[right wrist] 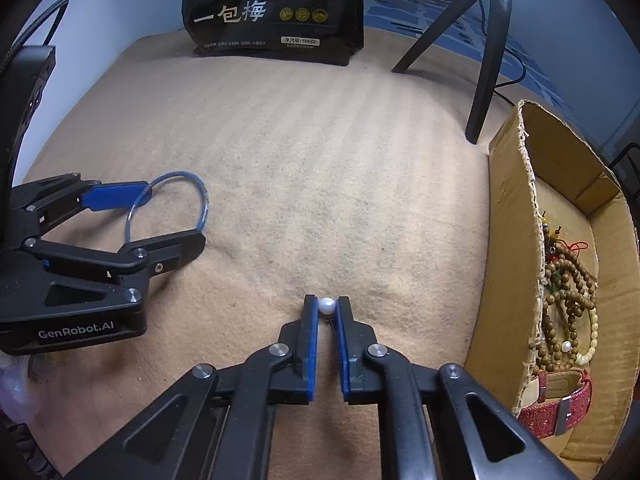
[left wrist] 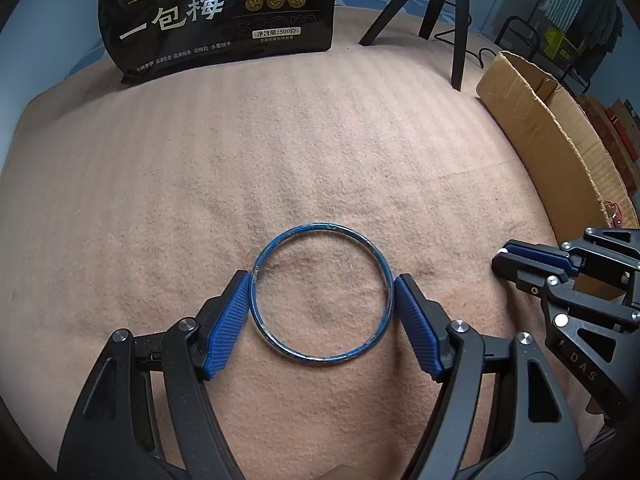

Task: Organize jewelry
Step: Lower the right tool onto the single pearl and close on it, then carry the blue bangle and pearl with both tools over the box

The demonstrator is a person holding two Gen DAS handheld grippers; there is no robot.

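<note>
The blue bangle (left wrist: 321, 294) lies flat on the tan blanket (left wrist: 280, 152), a thin metal hoop whose blue coating is scuffed and worn through to bare silver along its near edge and at its sides. My left gripper (left wrist: 321, 300) stands spread wide around it, one ribbed blue pad at each side of the ring, each pad touching or all but touching the rim; I cannot tell whether they press on it. From the right wrist view the same bangle (right wrist: 202, 200) shows between those left fingers, lying on the cloth.

In my right gripper (right wrist: 327, 307) sits a small white pearl bead (right wrist: 327, 305), round and glossy, pinched between the blue pads right at their tips, low over the blanket. The jaws are drawn nearly together on it.

To my right a torn cardboard box (right wrist: 508, 216) rests on the blanket, its near wall ragged. Inside lie strings of brown wooden beads (right wrist: 568, 280), a pale bead strand (right wrist: 592, 332) and a watch with a red strap (right wrist: 560, 408). At the far edge a black snack bag (right wrist: 276, 12) stands upright, and beside it the black tripod legs (right wrist: 486, 68).
</note>
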